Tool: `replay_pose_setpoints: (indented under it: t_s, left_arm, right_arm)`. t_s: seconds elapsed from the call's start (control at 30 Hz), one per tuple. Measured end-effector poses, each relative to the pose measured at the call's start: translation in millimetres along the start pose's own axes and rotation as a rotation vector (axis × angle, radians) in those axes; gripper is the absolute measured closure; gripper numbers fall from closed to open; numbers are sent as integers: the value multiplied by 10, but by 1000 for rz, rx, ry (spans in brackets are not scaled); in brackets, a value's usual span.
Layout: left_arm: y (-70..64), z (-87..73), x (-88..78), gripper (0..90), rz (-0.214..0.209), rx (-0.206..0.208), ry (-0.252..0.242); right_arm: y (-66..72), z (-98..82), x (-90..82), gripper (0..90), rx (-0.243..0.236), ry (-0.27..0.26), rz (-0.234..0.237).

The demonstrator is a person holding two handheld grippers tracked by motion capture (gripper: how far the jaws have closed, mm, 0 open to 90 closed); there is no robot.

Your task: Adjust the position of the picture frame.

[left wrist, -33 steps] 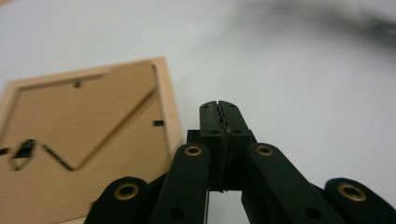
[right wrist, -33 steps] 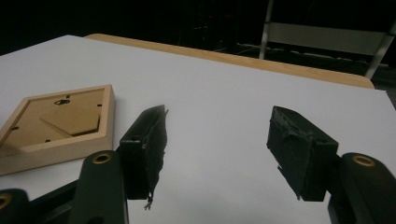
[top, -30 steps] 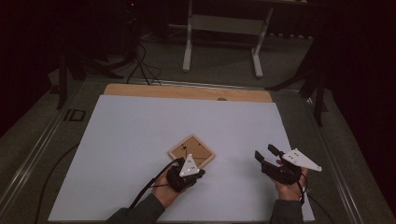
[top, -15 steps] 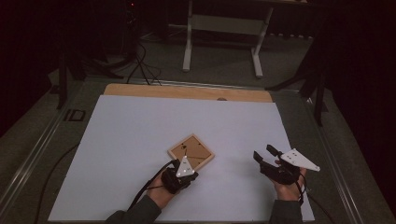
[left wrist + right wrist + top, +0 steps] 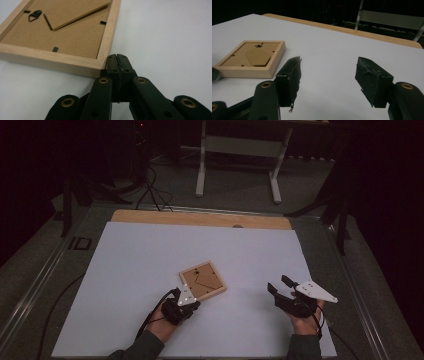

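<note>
Left hand-held gripper (image 5: 189,301): jaws pressed together with nothing between them; in the left gripper view (image 5: 117,61) the closed tips sit right at the near corner of the frame (image 5: 60,42), just beside the wood, touching or a hair apart, I cannot tell which.
Step in hand: by my reading, nudging or squaring the frame with closed tips, not picking it up.
Doing it well: keep the tips low on the bench (image 5: 125,270), press on the side of the rim, not over it; push slowly along 1 edge so the frame slides flat and does not spin about its far corner.
Risk: a push at the very corner will likely turn the frame; the loose stand flap on the backing could catch if the tips ride up.
Frame: lies back-side up near the middle of the bench (image 5: 202,281), turned at an angle, near corner toward the left hand.
Left hand pose: forearm in from the bottom edge, gripper low and pointing up-right at the frame.
Right hand-held gripper (image 5: 280,287): jaws spread wide and empty (image 5: 329,80), held off to the right, well apart from the frame, aimed leftward across the bench.
</note>
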State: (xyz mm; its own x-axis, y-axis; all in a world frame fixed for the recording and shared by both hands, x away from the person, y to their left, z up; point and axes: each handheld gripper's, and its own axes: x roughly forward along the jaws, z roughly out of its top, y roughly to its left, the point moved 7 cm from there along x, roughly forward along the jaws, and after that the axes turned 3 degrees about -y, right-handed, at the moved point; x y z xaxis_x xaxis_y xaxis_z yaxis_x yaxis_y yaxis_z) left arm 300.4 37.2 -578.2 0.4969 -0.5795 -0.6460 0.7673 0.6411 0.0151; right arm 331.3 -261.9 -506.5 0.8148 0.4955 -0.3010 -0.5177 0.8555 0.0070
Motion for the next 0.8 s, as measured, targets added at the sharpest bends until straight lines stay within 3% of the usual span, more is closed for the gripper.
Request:
replay_pose_setpoints:
  t_s: [0.37, 0.5, 0.8]
  left_arm:
    - [164, -55, -52, 898, 41, -43, 11]
    - [210, -67, -71, 898, 55, -57, 10]
    - [324, -81, -101, 898, 66, -99, 4]
  right_arm:
    - [105, 17, 98, 408, -9, 24, 6]
    - [167, 49, 151, 481, -4, 31, 23]
    - [422, 76, 482, 781, -75, 117, 65]
